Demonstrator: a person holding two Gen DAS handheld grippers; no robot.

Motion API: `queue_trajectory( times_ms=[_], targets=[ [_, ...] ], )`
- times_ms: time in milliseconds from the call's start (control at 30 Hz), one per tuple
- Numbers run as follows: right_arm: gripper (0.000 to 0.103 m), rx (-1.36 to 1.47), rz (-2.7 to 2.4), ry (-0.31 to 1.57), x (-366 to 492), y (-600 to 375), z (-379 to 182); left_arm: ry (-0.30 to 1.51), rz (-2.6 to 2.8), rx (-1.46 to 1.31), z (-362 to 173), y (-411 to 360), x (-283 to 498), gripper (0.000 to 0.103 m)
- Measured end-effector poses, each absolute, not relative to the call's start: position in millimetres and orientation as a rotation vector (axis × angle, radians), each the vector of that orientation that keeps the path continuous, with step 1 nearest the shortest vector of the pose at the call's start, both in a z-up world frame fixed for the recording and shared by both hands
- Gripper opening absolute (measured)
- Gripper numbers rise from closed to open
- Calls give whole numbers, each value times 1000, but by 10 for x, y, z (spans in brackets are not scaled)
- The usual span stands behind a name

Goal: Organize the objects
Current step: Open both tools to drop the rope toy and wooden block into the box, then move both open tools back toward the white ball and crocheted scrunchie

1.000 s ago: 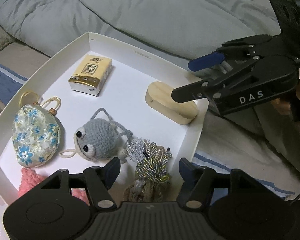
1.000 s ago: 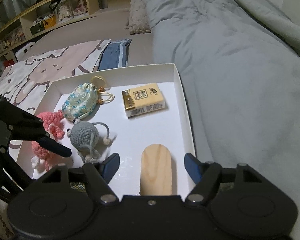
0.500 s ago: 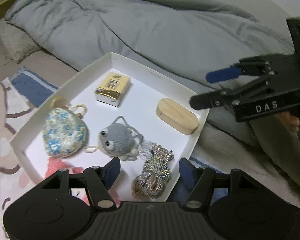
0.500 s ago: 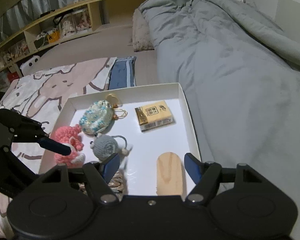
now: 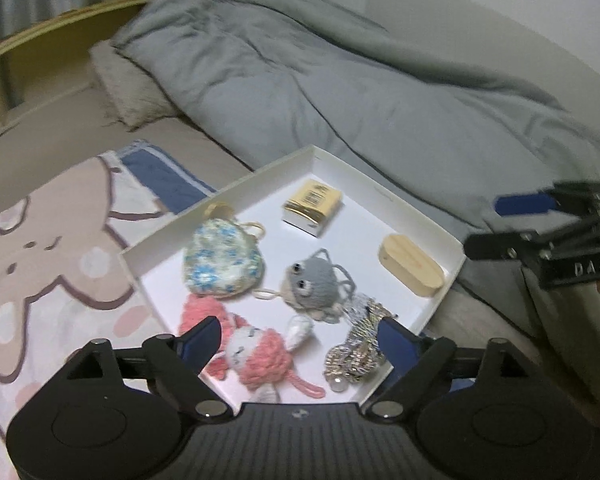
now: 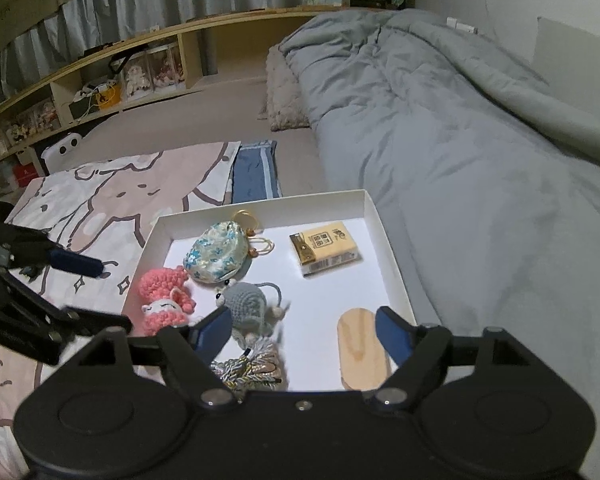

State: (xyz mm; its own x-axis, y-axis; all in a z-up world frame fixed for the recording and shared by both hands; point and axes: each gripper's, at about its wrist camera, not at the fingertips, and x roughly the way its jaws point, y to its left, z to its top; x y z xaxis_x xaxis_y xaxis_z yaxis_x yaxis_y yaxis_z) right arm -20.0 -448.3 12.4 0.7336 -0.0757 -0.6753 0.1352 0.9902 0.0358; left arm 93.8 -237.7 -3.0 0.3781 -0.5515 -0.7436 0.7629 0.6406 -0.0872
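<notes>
White card forms the tray [image 6: 392, 264] that is set on the bed, between a cartoon-print blanket [image 6: 112, 188] on the left and a grey duvet [image 6: 460, 152] on the right. All the objects are held inside it. In the right wrist view, going from left to right, a pink doll [image 6: 162, 300] is seen at the left wall, with a floral pouch [image 6: 216, 256] just beyond it and a grey mouse [image 6: 248, 300] beside it, touching the pouch's near edge. A tassel bundle [image 6: 248, 368] is found at the near edge, partly hidden by the gripper body. A yellow pack [image 6: 326, 246] is placed toward the far right corner, well apart from the toys, and a wooden oval [image 6: 362, 348] is laid flat near the right wall.

The left gripper [image 5: 298, 340] is held above the near edge of the tray with its jaws spread wide and nothing between them; the doll and the bundle are seen in the gap. The right gripper [image 6: 304, 332] is likewise held wide apart and empty, above the near right part of the tray.
</notes>
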Motion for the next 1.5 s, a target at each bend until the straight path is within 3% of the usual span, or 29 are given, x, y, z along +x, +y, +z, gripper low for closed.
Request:
queue_trajectory(
  times_ms=[200,433,1000,1500],
  targets=[
    [93,94,-141,712,-332,-4364,168,770,-804,256,86,-2146,845,99],
    [103,126,-171,684,-483,-4240,205,721,-769,206,187,-1877,730,103],
    [103,136,-241,631,-608,-3988,178,670,-691,144,211,-1392,653,103],
    [103,147,-193,618,-222,-3617,98,654,-600,85,163,-948,892,103]
  ],
)
